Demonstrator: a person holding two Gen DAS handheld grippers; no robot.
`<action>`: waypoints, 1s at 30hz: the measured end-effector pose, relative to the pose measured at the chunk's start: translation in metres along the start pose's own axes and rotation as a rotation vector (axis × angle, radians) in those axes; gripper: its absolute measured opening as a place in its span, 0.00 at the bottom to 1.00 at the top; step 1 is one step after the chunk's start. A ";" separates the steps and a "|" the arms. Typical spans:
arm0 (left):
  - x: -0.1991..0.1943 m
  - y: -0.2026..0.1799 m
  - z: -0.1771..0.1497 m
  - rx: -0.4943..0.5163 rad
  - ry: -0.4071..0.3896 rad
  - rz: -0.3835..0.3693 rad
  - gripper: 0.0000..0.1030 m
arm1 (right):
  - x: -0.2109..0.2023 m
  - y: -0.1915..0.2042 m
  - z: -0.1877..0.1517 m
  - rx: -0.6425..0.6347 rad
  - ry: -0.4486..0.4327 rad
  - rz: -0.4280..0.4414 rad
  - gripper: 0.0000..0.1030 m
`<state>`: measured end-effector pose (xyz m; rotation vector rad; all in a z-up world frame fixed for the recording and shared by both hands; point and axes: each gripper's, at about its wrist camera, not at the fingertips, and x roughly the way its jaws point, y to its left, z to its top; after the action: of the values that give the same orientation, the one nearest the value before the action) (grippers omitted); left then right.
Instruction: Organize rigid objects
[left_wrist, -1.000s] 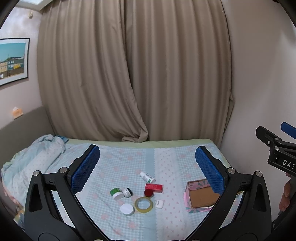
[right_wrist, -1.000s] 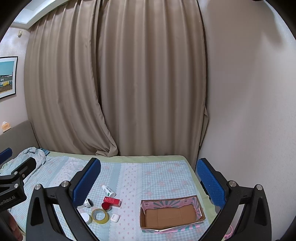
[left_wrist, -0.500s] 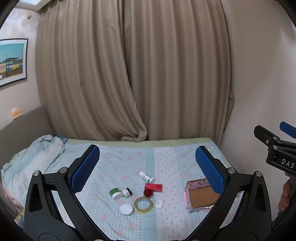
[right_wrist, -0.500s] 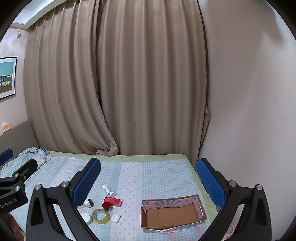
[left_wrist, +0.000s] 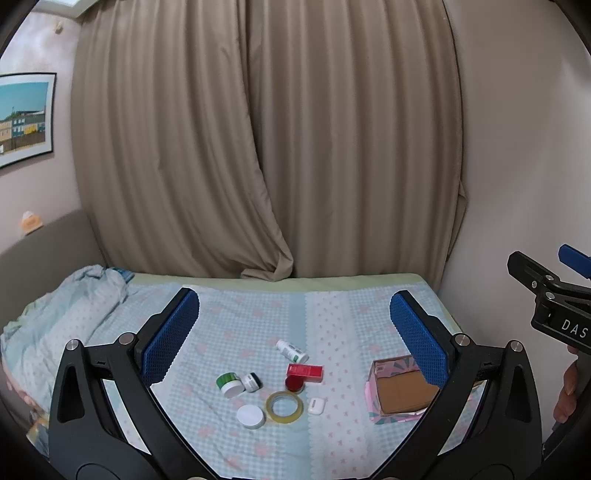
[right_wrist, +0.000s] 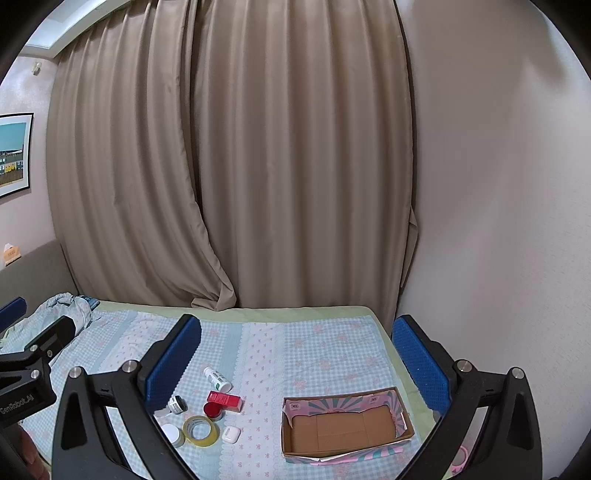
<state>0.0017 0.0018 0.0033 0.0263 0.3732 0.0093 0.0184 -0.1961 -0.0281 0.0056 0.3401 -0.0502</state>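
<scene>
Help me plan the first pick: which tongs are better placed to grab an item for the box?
Left, probably. The left tongs are open with the tape roll centred between them; the right tongs face the empty box.

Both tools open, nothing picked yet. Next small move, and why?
Probably lower the right tool toward the white earbud case. Both tools hang open above the bed, holding nothing, and the cardboard box sits empty. The case looks like the loose item nearest the box, lying apart from the tape roll, so the fingers should fit around it. The left tool could wait.
</scene>
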 end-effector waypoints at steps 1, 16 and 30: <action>0.000 0.001 0.000 -0.001 0.001 -0.001 1.00 | 0.000 0.000 0.000 0.001 -0.001 0.000 1.00; 0.000 0.003 -0.002 -0.009 0.006 -0.003 1.00 | 0.003 -0.002 -0.005 0.006 0.012 0.009 1.00; 0.001 -0.001 0.000 -0.017 0.009 -0.006 1.00 | 0.001 0.000 -0.003 0.006 0.012 0.008 1.00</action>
<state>0.0023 0.0007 0.0028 0.0082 0.3826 0.0065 0.0178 -0.1965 -0.0315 0.0129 0.3518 -0.0436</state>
